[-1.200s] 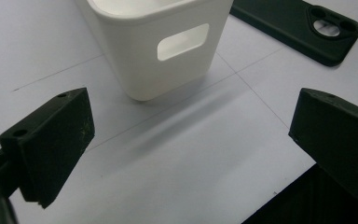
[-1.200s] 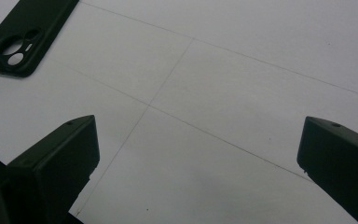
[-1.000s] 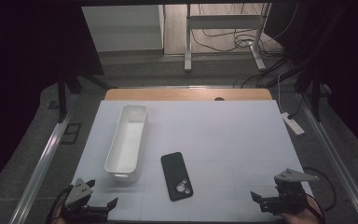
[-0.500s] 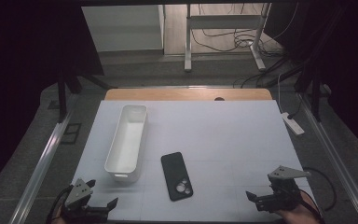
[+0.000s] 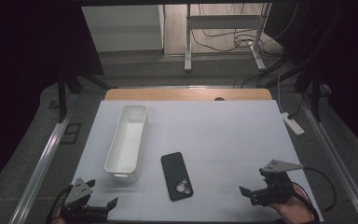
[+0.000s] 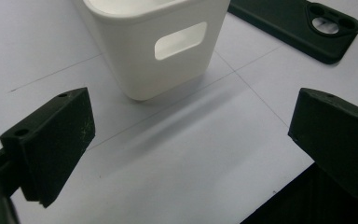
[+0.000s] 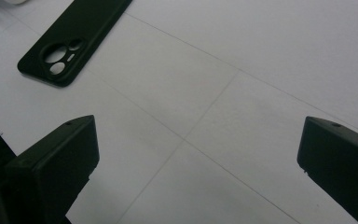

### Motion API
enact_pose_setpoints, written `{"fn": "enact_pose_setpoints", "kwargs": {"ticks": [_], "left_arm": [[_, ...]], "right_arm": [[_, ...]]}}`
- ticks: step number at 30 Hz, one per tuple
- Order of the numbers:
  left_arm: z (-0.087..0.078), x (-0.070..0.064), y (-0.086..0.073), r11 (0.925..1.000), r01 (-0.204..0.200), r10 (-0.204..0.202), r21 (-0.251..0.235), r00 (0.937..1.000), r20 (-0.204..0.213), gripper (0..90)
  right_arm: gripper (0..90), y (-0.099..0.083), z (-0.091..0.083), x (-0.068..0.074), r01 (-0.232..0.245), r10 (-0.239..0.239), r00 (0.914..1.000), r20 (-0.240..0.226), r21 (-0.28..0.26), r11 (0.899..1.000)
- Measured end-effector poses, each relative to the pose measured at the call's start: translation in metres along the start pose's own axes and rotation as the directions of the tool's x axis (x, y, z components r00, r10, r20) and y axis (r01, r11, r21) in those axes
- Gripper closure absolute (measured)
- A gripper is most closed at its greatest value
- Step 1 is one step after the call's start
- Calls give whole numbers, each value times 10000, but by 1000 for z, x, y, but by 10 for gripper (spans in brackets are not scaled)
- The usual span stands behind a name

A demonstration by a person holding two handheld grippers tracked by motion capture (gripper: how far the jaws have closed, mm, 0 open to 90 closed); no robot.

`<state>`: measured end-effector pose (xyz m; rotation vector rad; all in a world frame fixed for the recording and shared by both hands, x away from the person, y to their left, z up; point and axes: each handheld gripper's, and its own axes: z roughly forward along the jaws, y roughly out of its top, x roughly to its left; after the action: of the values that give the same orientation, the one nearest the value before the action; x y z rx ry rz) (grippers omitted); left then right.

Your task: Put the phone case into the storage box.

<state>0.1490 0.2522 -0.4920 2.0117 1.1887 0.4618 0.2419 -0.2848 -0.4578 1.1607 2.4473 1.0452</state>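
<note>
white bin (image 5: 127,140) bare inside – phone case (image 5: 176,175) just beside it – both hand-held grippers released

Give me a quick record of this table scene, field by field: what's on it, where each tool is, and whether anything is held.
surface: white table top
container: long white bin, empty, left of centre
item: black phone case, lying flat, camera cutouts at its near end, right of the bin and apart from it
left tool: near left corner, jaws wide open, facing the bin's near end
right tool: near right edge, jaws wide open, phone case off to its left
held: nothing
</note>
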Motion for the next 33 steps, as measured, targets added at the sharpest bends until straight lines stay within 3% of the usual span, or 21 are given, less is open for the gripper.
{"fn": "enact_pose_setpoints", "kwargs": {"ticks": [18, 33], "left_arm": [[0, 1, 0, 9999, 119, -119, 13, 9999, 42, 4], [0, 2, 0, 9999, 152, -152, -11, 9999, 78, 5]], "right_arm": [[0, 21, 20, 4, 529, -523, 9983, -258, 211, 9984], [0, 38, 41, 17, 816, -780, 9919, -1006, 326, 9961]]}}
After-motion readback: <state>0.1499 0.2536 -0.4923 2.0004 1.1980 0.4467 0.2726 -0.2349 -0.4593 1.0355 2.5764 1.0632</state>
